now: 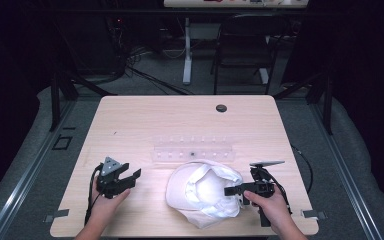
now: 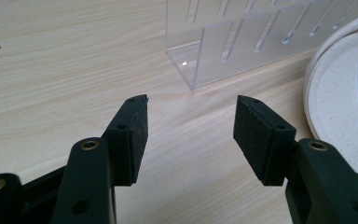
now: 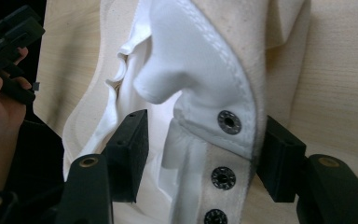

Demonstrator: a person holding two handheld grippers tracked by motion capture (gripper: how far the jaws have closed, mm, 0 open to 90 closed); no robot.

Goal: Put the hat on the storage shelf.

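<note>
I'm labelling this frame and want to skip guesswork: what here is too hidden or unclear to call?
- Right hand-held gripper: jaws straddle the white cap's snap strap; whether they pinch it is unclear.
- Cap front: upturned in the high view, so any logo is hidden.
- Clear acrylic rack: the dark speck on it is too small to identify.
- Left hand-held gripper: open and holding nothing.

A dark chair [image 1: 244, 45] stands beyond the table's [image 1: 130, 125] twelve o'clock edge, a white desk leg [image 1: 187, 50] at its nine o'clock. Cables [image 1: 140, 70] trail across the grey floor [image 1: 30, 165].
</note>
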